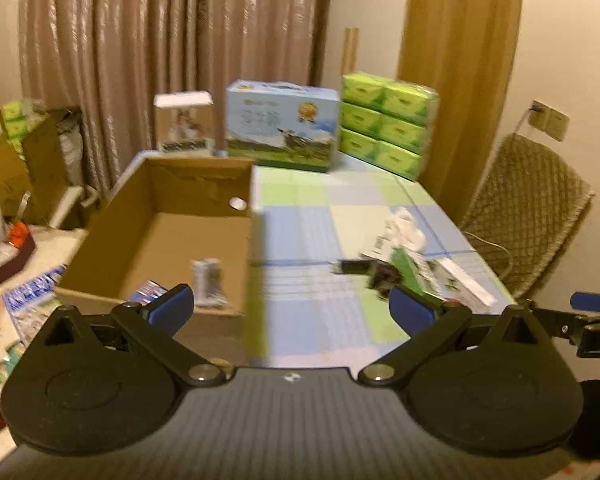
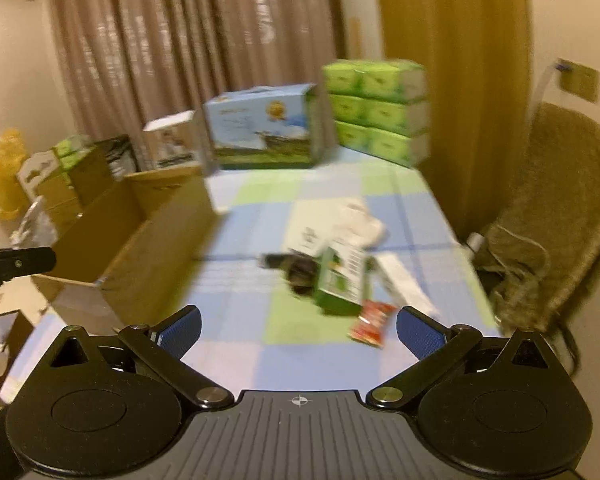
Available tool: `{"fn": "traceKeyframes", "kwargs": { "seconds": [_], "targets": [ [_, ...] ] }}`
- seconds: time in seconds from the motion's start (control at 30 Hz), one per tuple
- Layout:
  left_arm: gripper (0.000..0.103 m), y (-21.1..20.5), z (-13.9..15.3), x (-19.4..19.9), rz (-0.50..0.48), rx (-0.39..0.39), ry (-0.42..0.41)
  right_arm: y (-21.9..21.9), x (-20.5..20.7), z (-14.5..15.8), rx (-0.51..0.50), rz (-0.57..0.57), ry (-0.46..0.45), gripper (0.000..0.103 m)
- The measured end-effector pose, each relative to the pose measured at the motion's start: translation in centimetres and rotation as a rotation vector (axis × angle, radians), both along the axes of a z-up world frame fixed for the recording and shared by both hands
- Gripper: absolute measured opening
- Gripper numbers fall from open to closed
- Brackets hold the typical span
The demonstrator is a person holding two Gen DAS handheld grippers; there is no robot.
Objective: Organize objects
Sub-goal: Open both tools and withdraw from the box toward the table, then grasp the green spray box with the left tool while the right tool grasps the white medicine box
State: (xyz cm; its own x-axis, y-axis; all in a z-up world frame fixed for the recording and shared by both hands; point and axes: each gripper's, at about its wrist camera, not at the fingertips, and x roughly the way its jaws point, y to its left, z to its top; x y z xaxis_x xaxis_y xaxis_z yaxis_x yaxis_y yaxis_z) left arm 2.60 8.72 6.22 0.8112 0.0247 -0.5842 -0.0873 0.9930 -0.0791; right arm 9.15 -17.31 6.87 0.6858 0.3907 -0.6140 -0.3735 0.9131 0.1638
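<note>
Table (image 1: 308,216) under blue, green and white checked cloth; beige curtains (image 1: 140,40) behind, padded chair (image 1: 528,208) at right. Both views motion-blurred.

Left gripper (image 1: 290,310): spread wide, nothing between blue pads (image 1: 172,308), touching nothing. Held above near table edge, beside open cardboard box (image 1: 168,216) on left part of table. Inside box: small pale carton (image 1: 209,282) and blue packet (image 1: 148,292) on floor of box.

Right gripper (image 2: 298,332): likewise spread wide, empty, clear of all items. Just ahead of right pad (image 2: 418,334): red packet (image 2: 370,322) lying flat on cloth.

Loose items clustered right of centre: green carton (image 2: 340,280) lying on side, dark object (image 2: 296,270) against it, type unclear, white bundle (image 2: 356,220) behind, long white box (image 2: 404,284) to right.

Far end: blue carry-case box (image 1: 282,128), stacked green tissue packs (image 1: 388,120), small white box (image 1: 184,124).
</note>
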Motion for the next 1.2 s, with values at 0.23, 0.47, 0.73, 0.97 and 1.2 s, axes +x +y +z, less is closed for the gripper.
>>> {"fn": "traceKeyframes", "kwargs": {
  "seconds": [0.23, 0.47, 0.73, 0.97, 1.2],
  "targets": [
    [0.102, -3.4, -1.3, 0.9, -0.055, -0.012, 0.040, -4.7, -0.3, -0.7, 0.013, -0.094, 0.017, 0.101],
    [0.102, -5.6, -2.0, 2.5, -0.085, 0.021, 0.060, -6.5, 0.3, -0.9, 0.030, -0.126, 0.012, 0.101],
    [0.102, -7.4, -3.4, 4.6, -0.116, 0.041, 0.081, -7.6, 1.8, -1.4, 0.024, -0.134, 0.023, 0.101],
    [0.102, -8.6, -4.8, 7.0, -0.131, 0.059, 0.096, -8.1, 3.7, -1.6, 0.015, -0.129, 0.023, 0.101],
    [0.102, -10.0, -6.6, 10.2, -0.165, 0.091, 0.108, -7.8, 7.0, -3.4, -0.032, -0.076, 0.024, 0.100]
  ]
}}
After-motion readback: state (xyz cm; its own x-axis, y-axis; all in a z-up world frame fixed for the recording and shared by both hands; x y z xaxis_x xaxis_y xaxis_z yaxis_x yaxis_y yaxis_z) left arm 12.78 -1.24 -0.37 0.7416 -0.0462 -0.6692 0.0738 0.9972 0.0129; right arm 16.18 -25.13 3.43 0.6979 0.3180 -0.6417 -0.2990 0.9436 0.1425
